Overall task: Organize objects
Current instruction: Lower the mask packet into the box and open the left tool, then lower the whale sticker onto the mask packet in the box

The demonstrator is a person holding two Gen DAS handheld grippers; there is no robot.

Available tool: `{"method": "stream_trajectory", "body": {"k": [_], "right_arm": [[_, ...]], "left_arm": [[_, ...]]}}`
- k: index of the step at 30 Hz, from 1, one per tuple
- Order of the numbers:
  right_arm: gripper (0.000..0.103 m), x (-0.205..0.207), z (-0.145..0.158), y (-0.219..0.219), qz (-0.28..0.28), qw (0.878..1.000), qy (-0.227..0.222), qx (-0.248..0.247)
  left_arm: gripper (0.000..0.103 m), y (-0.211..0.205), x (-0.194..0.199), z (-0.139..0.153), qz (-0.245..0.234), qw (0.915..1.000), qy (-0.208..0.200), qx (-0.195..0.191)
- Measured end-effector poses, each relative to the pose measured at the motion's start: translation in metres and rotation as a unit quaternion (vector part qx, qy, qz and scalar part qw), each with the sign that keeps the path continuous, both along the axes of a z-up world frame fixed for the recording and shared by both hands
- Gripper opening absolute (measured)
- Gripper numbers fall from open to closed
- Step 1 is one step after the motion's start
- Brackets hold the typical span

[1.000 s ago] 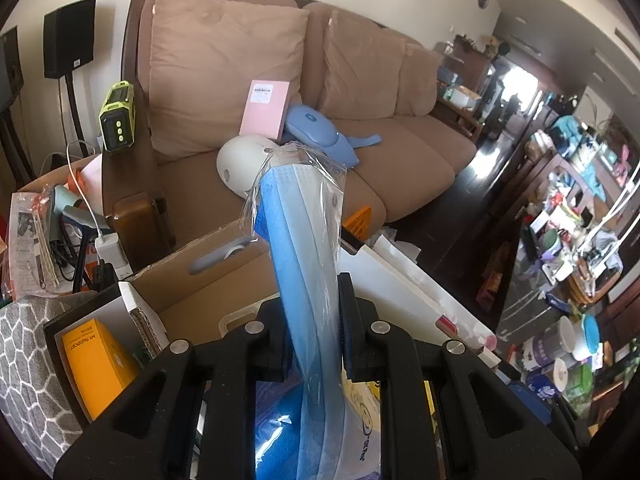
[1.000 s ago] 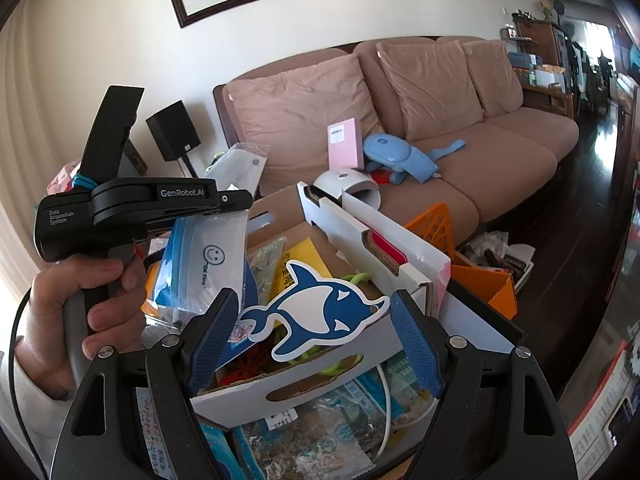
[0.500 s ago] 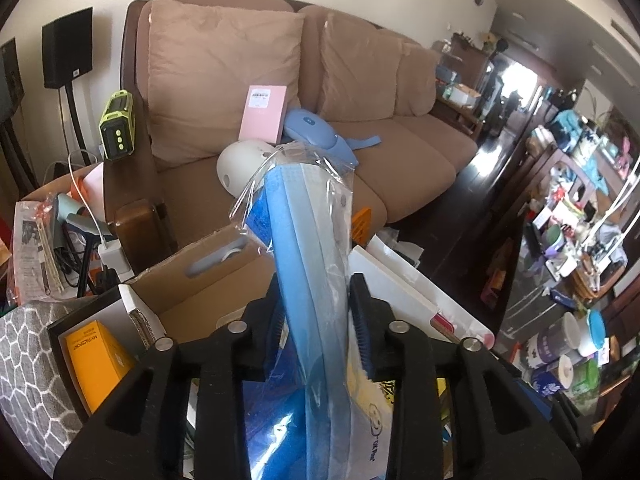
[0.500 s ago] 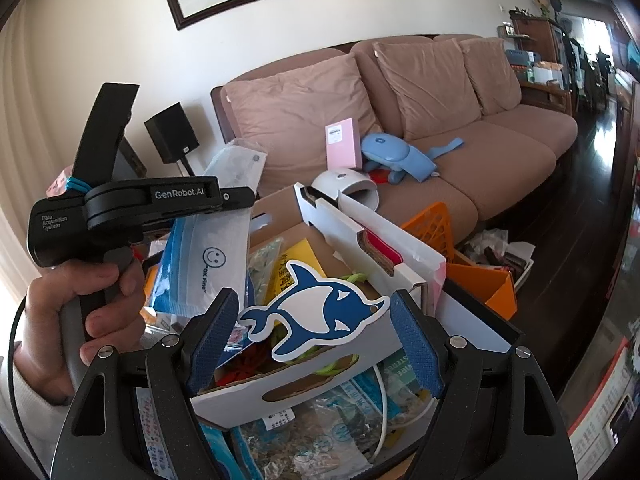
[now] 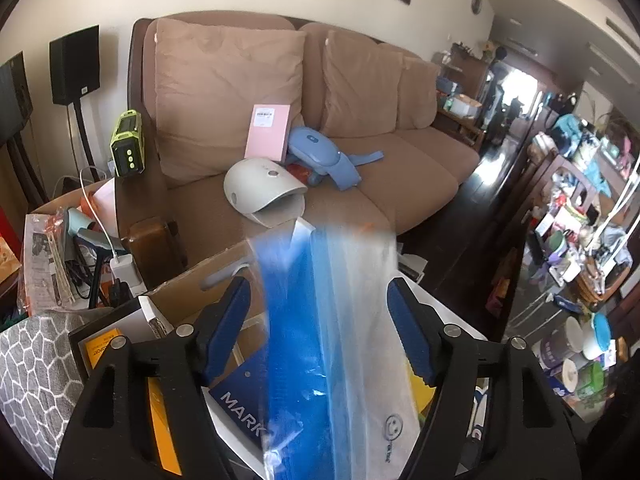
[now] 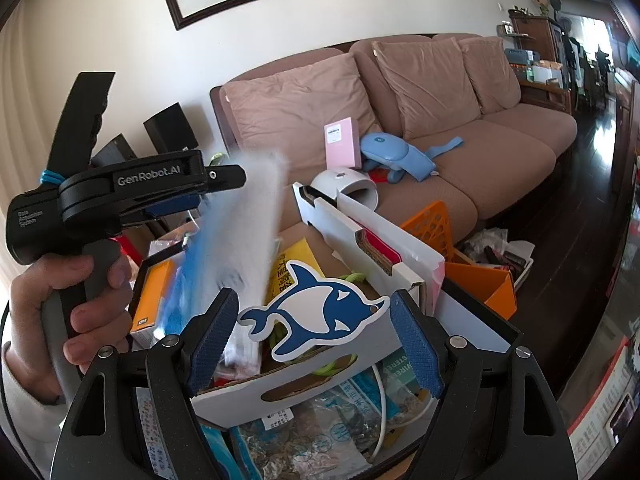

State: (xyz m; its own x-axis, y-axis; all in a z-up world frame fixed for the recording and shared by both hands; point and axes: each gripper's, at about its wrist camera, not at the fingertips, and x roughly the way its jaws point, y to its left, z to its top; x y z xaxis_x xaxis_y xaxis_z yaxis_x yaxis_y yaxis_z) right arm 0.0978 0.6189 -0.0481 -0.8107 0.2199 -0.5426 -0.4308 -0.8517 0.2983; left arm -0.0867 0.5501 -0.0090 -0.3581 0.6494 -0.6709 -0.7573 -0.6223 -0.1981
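A clear bag of blue face masks [image 5: 320,344] hangs blurred between the wide-apart fingers of my left gripper [image 5: 318,316], touching neither, over an open cardboard box [image 5: 192,292]. In the right wrist view the same bag [image 6: 240,248] is a blur below the left gripper [image 6: 200,184], above the box's contents. My right gripper [image 6: 314,336] is open and holds nothing. It frames a white box flap with a blue dolphin sticker [image 6: 316,312].
A brown sofa [image 5: 360,184] behind the box holds a pink box [image 5: 267,132], a white dome device [image 5: 260,192] and a blue plush toy [image 5: 320,152]. An orange basket [image 6: 476,276] sits right of the box. Packets lie in front of the box [image 6: 312,440].
My left gripper has opened and let go of the mask bag, which now drops blurred toward the box. My right gripper has stayed open and still.
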Motion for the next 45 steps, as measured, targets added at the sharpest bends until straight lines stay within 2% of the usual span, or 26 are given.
{"method": "stream_trajectory", "body": {"k": [3, 13, 20, 24, 32, 42, 45], "right_arm": [[0.080, 0.000, 0.000, 0.000, 0.000, 1.000, 0.000, 0.000], [0.080, 0.000, 0.001, 0.000, 0.000, 1.000, 0.000, 0.000], [0.080, 0.001, 0.000, 0.000, 0.001, 1.000, 0.000, 0.002], [0.080, -0.001, -0.002, -0.004, 0.003, 1.000, -0.002, 0.012], [0.080, -0.006, 0.000, -0.017, 0.013, 0.999, 0.002, 0.034], [0.080, -0.010, -0.003, -0.020, 0.014, 0.999, -0.009, 0.047], [0.080, -0.007, -0.003, -0.014, 0.008, 0.999, -0.004, 0.037]], "left_arm": [[0.079, -0.002, 0.003, 0.003, 0.002, 0.9999, 0.012, 0.003], [0.080, -0.024, 0.017, 0.013, 0.008, 0.9984, 0.053, 0.015], [0.088, -0.050, 0.027, 0.018, 0.010, 0.9955, 0.094, 0.015], [0.088, -0.060, 0.029, 0.016, 0.010, 0.9955, 0.094, 0.008], [0.089, -0.085, 0.017, 0.015, 0.029, 0.9968, 0.068, 0.029], [0.089, -0.108, 0.008, 0.001, 0.039, 0.9975, 0.053, 0.026], [0.089, -0.118, 0.008, -0.001, 0.041, 0.9976, 0.048, 0.029]]}}
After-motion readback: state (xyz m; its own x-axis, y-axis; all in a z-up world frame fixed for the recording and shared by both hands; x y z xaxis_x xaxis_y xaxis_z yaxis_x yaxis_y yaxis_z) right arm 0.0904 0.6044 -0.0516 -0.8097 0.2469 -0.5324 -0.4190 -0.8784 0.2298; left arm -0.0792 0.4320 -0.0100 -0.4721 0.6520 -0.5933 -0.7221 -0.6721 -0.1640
